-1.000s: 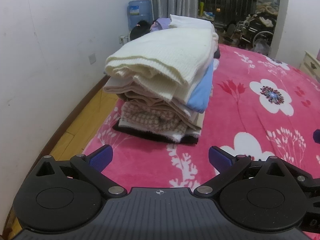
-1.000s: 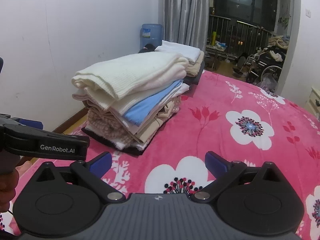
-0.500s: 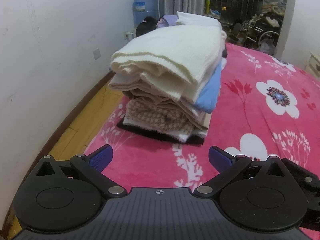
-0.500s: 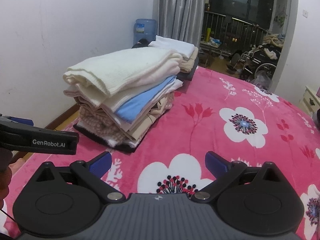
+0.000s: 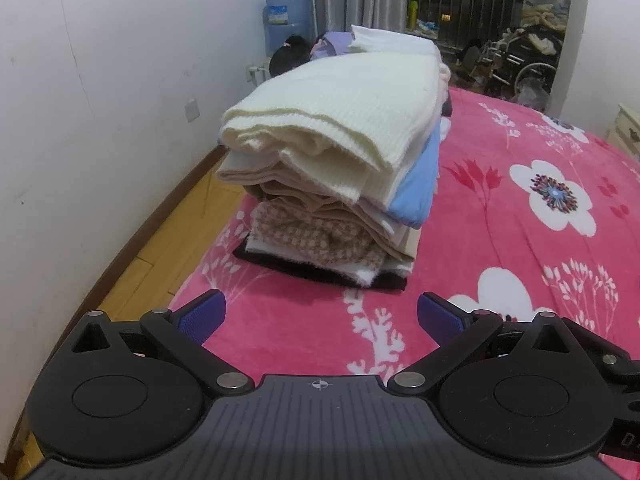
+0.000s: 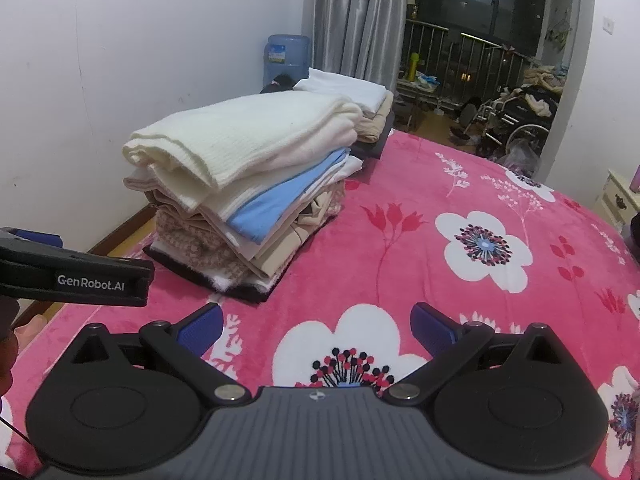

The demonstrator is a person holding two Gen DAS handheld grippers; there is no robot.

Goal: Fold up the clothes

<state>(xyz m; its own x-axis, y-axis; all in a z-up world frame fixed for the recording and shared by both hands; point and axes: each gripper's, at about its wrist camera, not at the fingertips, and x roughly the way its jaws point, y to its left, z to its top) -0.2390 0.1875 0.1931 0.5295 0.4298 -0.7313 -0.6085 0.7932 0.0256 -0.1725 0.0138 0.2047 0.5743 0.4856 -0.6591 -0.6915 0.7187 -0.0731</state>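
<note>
Over the near part of the bed, the left gripper (image 5: 321, 314) hangs with its blue-padded fingers (image 5: 202, 314) spread wide, nothing between them and nothing touched, only pink blanket (image 5: 500, 216) showing in the gap; the right gripper (image 6: 316, 326) is held the same way, jaws fully apart and empty above a white flower printed on the blanket, and in its view the left gripper's black side, lettered GenRobot.AI, juts in from the left edge with part of a hand (image 6: 8, 352) below it. Just ahead of both tools, close to the bed's left edge, stands the stack of folded clothes (image 5: 336, 176): a black piece at the bottom lying flat on the blanket, then a pink-and-white checked knit, beige and cream layers, a light blue garment (image 6: 280, 204) whose fold sticks out on the right side, and a thick cream ribbed sweater (image 5: 340, 120) on top. Behind it, toward the far left corner of the bed, a second, lower pile (image 6: 360, 108) is topped by a white folded piece. Beyond the bed, a blue water jug (image 6: 286, 58) stands against the white wall beside grey curtains (image 6: 356, 16)
</note>
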